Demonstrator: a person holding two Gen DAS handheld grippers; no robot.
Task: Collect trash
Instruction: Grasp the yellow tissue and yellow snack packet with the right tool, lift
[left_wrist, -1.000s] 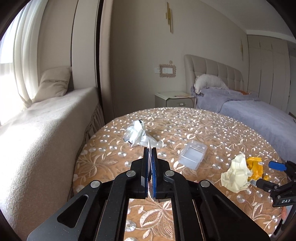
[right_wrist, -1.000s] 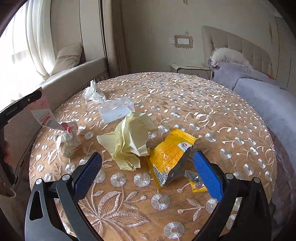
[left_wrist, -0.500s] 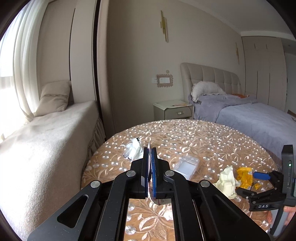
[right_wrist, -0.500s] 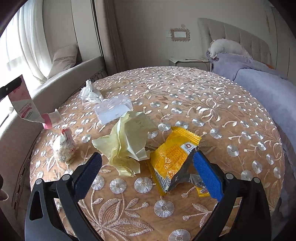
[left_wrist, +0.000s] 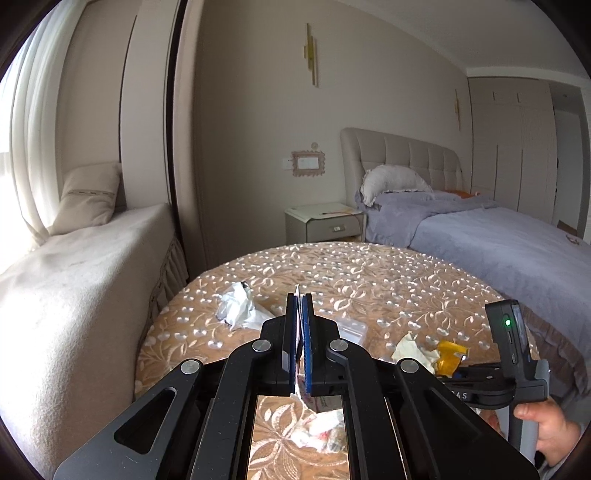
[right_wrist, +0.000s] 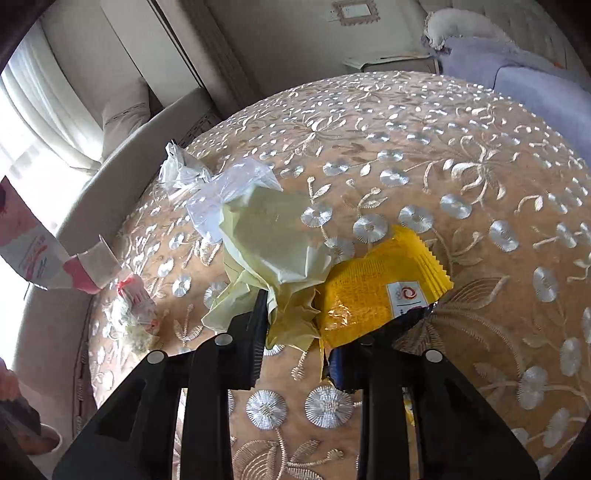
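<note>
Right claw has just been closing, its jaws now pinching the crumpled pale-yellow paper and the edge of the yellow snack wrapper on the worktop. Left claw is clamped tight on a white-and-pink torn packet, held off the worktop. Left to collect, I judge: clear plastic bag, white crumpled wrapper, small red-and-white wrapper. No bin or other container shows

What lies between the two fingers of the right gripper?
In the right wrist view, the right gripper has just been closing on the crumpled pale yellow paper and the yellow wrapper's edge.
</note>
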